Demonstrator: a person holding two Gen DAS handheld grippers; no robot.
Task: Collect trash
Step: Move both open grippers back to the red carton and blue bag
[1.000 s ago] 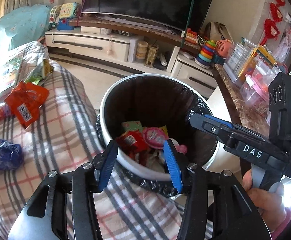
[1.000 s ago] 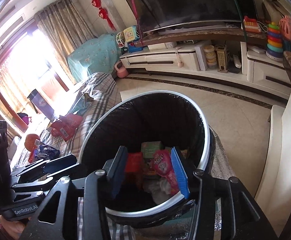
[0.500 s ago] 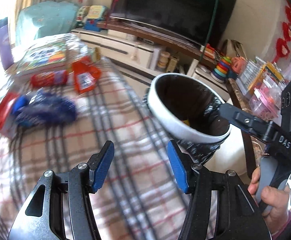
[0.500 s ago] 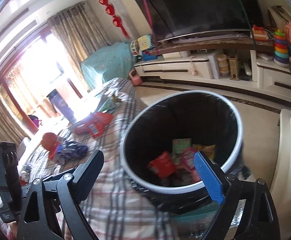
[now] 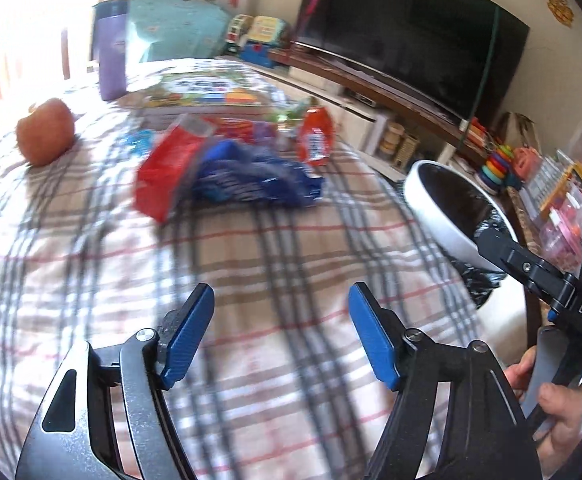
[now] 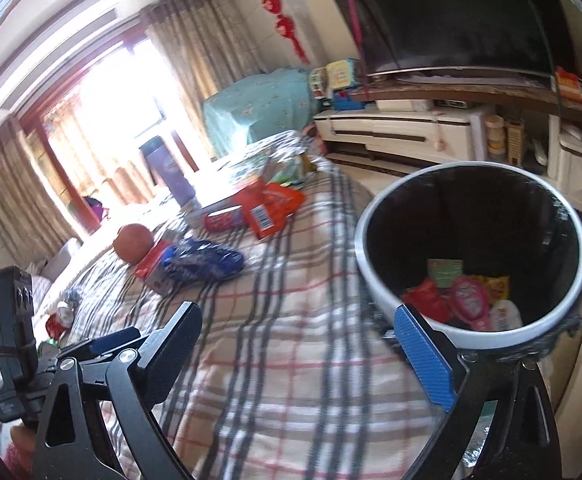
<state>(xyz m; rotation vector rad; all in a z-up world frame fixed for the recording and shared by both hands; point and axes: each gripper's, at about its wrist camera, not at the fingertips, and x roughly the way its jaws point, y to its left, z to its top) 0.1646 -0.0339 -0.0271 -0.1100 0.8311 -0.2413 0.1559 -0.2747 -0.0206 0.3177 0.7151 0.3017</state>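
Note:
A white-rimmed trash bin with a black liner stands at the right edge of the plaid-covered table and holds several wrappers. It also shows in the left wrist view. A blue wrapper, a red packet and an orange packet lie on the cloth. My left gripper is open and empty above the cloth, short of the blue wrapper. My right gripper is wide open and empty beside the bin.
An apple sits at the far left. A purple cup and a picture book lie at the back. A TV stand with toys is beyond the table.
Both grippers swung left, away from over the bin toward the wrappers on the cloth. The right gripper's jaws opened wide; the left stayed open.

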